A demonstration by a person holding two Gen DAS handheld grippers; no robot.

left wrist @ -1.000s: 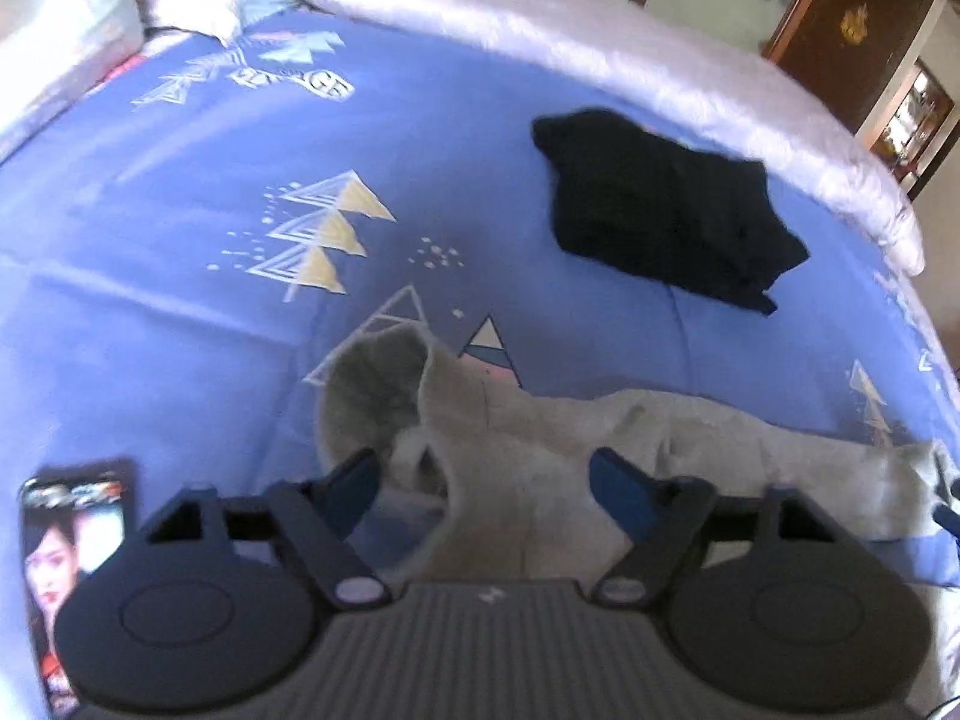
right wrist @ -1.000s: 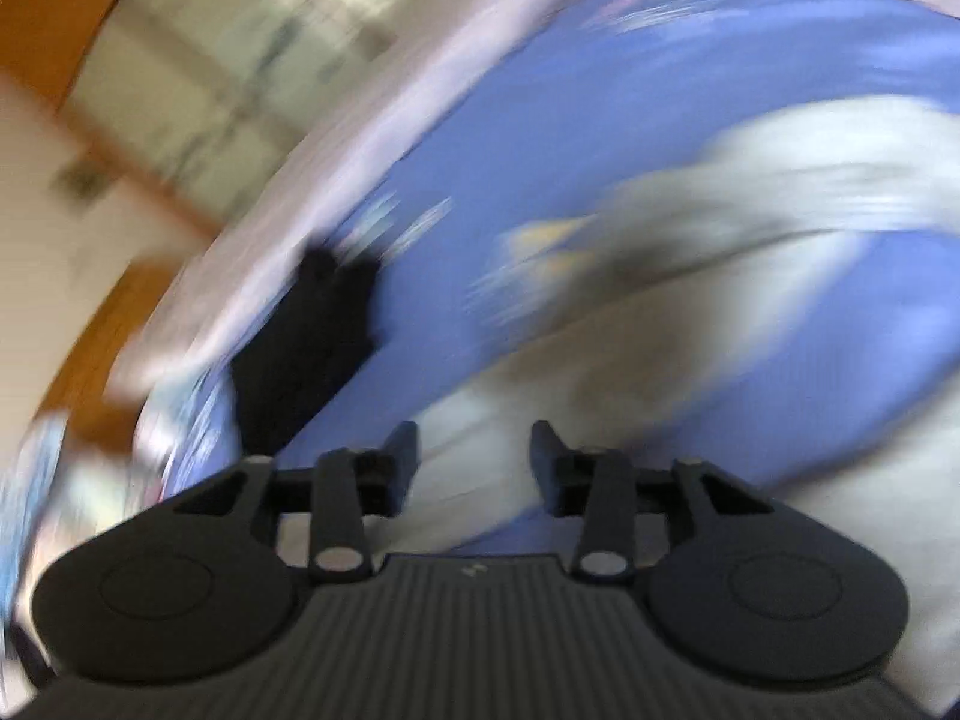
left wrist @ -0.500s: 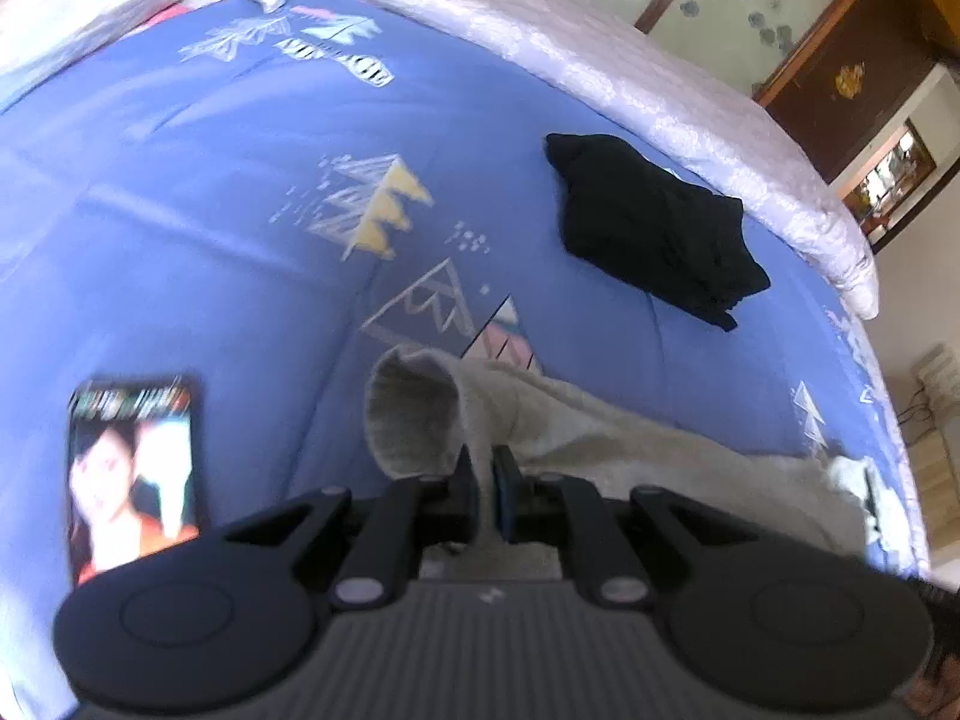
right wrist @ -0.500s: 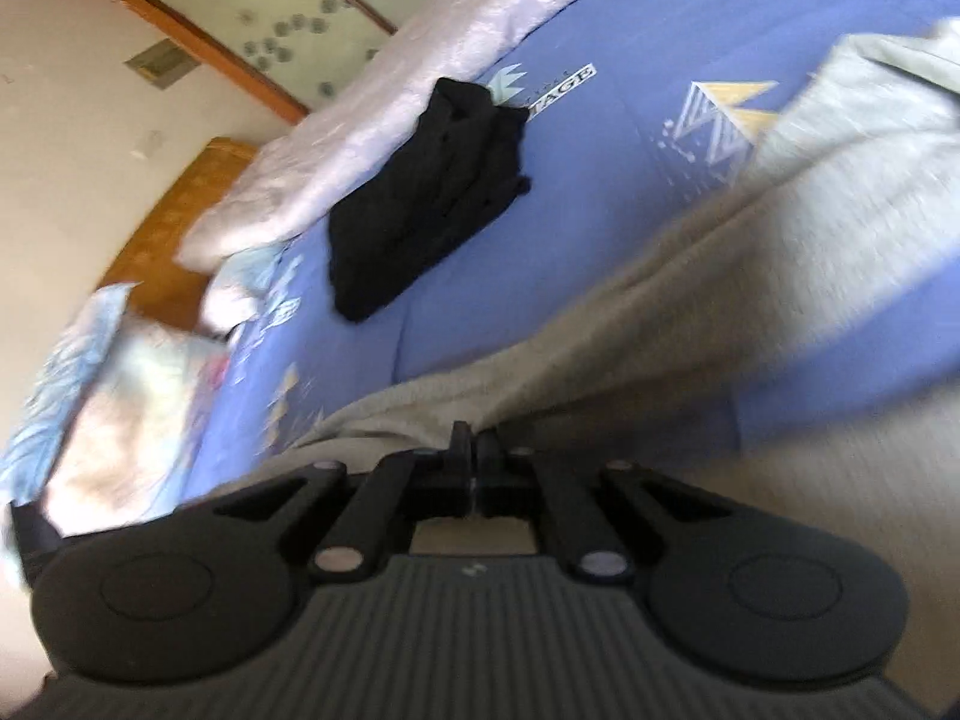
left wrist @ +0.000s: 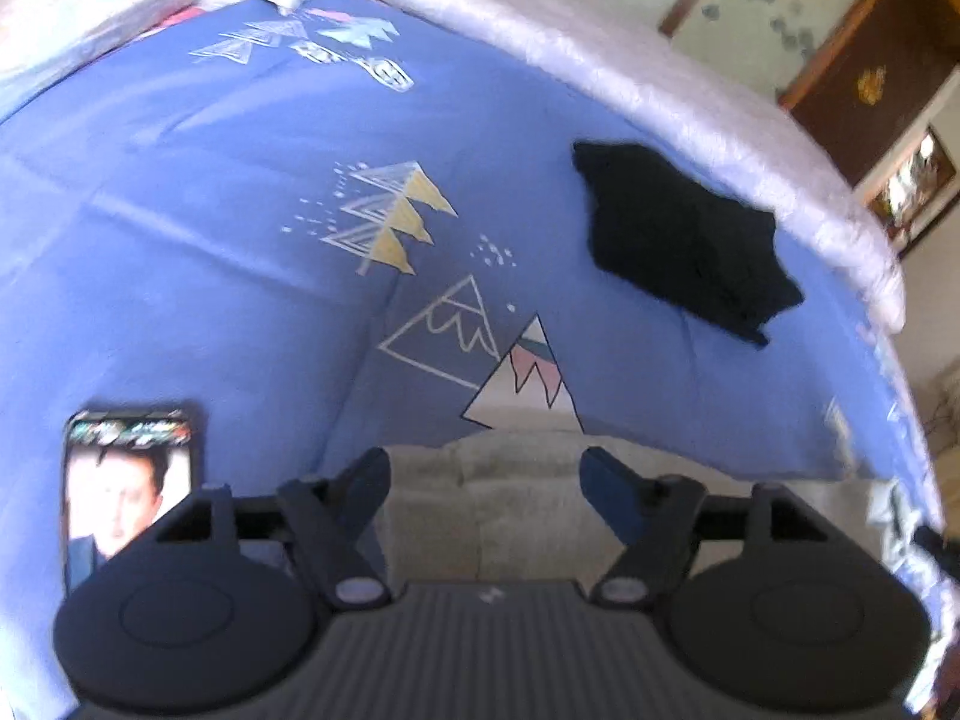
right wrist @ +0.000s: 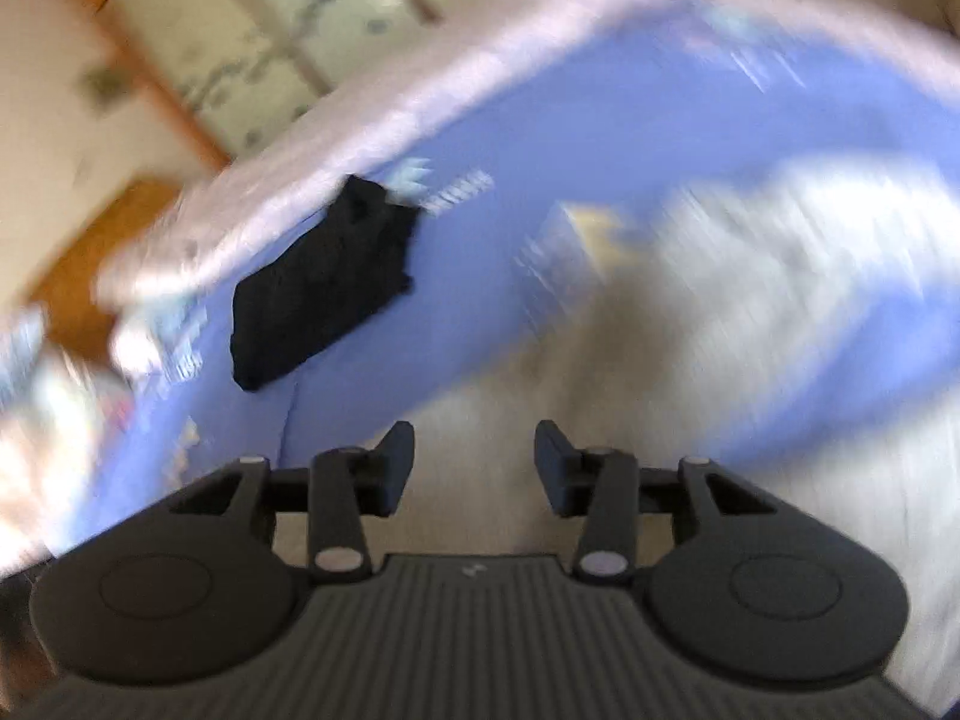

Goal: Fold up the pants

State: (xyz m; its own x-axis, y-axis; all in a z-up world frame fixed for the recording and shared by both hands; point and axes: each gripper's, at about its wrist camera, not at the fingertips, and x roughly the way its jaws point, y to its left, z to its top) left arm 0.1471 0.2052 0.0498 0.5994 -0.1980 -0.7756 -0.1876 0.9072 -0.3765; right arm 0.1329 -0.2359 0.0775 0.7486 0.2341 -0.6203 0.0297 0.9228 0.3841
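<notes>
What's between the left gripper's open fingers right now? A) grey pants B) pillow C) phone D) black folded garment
A. In the left wrist view the left gripper is open over the grey pants; the black garment lies farther up the bed, and the phone sits off to the left.

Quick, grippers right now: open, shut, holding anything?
Left gripper: open, holding nothing, fingers above the grey pants.
Right gripper: open, holding nothing; view blurred, grey pants beyond the fingers.
</notes>
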